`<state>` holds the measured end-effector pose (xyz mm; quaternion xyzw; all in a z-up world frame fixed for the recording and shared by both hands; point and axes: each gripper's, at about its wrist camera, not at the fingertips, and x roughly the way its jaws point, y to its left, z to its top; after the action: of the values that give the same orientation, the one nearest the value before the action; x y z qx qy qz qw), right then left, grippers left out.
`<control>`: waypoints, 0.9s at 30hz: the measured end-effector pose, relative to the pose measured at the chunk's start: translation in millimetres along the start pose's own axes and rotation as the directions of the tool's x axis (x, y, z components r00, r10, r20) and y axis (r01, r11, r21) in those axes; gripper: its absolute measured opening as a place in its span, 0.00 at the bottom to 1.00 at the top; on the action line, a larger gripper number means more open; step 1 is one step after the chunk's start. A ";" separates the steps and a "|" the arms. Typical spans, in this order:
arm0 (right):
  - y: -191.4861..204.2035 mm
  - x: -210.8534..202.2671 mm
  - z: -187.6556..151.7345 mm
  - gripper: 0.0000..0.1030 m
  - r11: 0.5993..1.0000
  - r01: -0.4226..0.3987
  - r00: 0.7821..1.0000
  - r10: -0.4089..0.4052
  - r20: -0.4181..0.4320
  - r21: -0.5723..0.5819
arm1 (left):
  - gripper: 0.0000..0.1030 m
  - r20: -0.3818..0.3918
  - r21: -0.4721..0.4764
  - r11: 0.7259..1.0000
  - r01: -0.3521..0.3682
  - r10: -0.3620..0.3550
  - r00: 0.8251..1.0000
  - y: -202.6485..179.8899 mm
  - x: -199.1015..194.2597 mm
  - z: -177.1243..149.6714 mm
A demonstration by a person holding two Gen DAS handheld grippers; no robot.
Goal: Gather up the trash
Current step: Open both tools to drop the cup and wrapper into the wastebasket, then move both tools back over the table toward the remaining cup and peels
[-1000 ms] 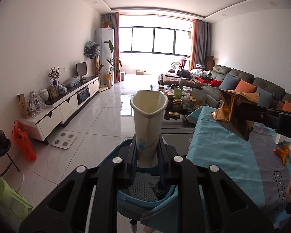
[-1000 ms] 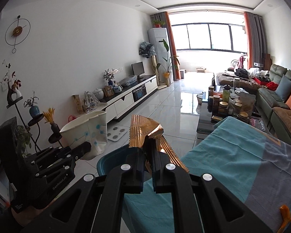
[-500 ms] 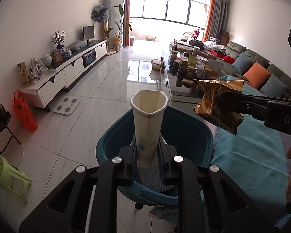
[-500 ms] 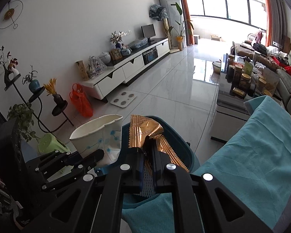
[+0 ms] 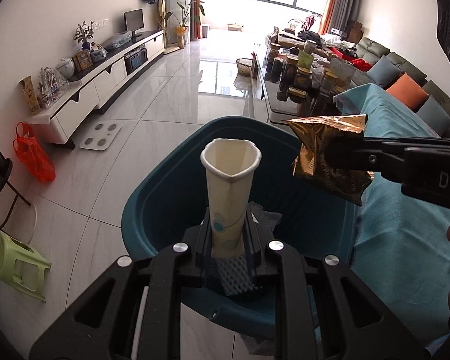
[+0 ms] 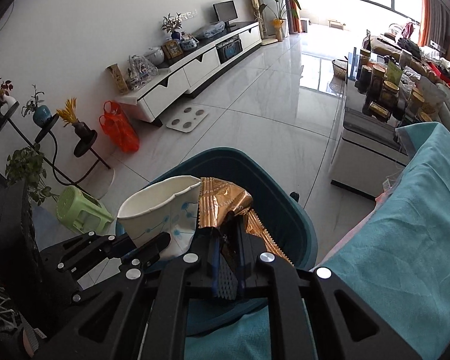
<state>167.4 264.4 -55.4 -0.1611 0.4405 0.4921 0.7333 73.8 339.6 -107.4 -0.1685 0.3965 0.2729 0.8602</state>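
Your left gripper (image 5: 227, 225) pinches the squashed white paper cup (image 5: 229, 186) above the teal plastic bin (image 5: 153, 198), while your right gripper's (image 6: 228, 240) jaws are opening around the crinkled gold foil wrapper (image 6: 222, 202).

The pale tiled floor (image 5: 171, 138) carries a teal bin (image 5: 153, 207), white scale (image 5: 100, 136) and green stool (image 5: 13, 258).

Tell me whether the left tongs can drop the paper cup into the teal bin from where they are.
Probably yes: the left tongs hold the paper cup right over the teal bin, whose mouth looks open; the right tongs' gold wrapper hangs off to one side.
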 end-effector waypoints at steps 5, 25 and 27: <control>-2.6 9.8 0.5 0.19 1.000 0.005 1.000 -0.005 -0.026 0.003 | 0.19 -0.026 0.011 1.000 -0.016 0.017 1.000 -5.8 13.3 2.8; -29.1 -21.0 -1.1 0.49 0.995 -0.052 0.997 0.046 0.064 0.082 | 0.64 0.012 0.035 0.995 -0.090 0.090 0.996 -24.1 2.0 1.3; -34.1 -33.5 -4.5 0.50 0.994 -0.055 0.994 0.047 0.097 0.090 | 0.67 0.024 0.043 0.994 -0.103 0.102 0.994 -27.3 -4.0 3.5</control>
<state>190.3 226.2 -37.7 -0.0922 0.4316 0.4969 0.7472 90.2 318.3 -100.2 -0.1258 0.4014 0.3098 0.8527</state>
